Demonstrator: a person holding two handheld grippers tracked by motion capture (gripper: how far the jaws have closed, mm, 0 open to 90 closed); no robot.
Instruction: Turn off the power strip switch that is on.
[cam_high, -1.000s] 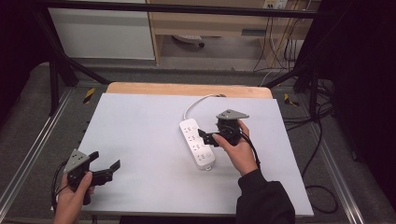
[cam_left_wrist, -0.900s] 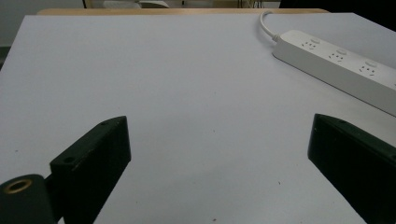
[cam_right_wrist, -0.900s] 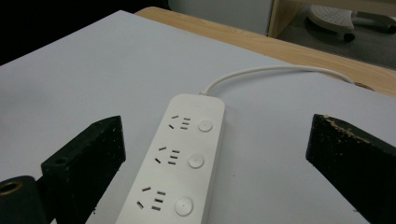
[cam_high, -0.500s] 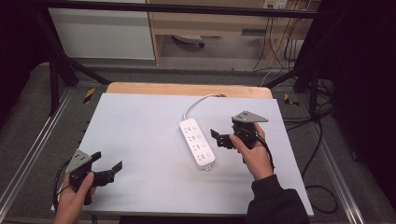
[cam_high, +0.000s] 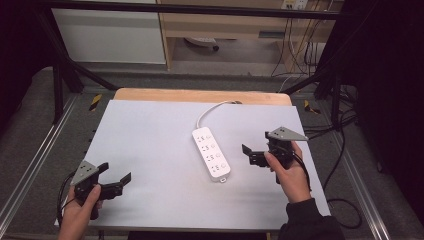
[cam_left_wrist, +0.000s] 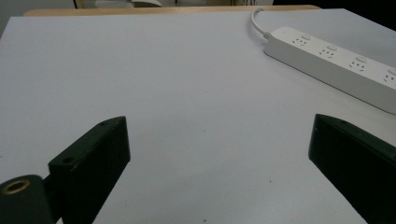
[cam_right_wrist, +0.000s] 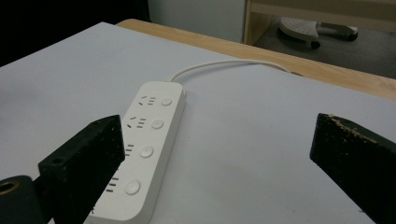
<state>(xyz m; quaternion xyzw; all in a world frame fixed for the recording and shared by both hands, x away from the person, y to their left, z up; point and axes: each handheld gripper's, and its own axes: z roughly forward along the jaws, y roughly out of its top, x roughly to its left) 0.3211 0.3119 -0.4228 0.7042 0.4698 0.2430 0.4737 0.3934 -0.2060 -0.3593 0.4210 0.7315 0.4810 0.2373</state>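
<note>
A white power strip (cam_high: 211, 153) with several sockets and round buttons lies near the middle of the white table top (cam_high: 150, 135), and its white cord (cam_high: 207, 112) curves off toward the far edge. My right gripper (cam_high: 249, 155) hovers just right of the strip, open and empty, pointing at it. In the right gripper view the strip (cam_right_wrist: 149, 140) lies ahead to the left of the wide-spread jaws (cam_right_wrist: 219, 126). My left gripper (cam_high: 115, 174) is at the near left corner, open with nothing in it. Its own view has the strip (cam_left_wrist: 336, 65) far off at upper right.
A wooden table edge (cam_high: 200, 95) runs along the back beyond the white sheet. Metal frame rails (cam_high: 30, 170) flank both sides. Behind the table stand a shelf unit and loose cables (cam_high: 300, 55) on the floor.
My right gripper has drawn back to the right, from touching the power strip to a short gap beside it. The strip stays put. The left gripper has hardly moved.
</note>
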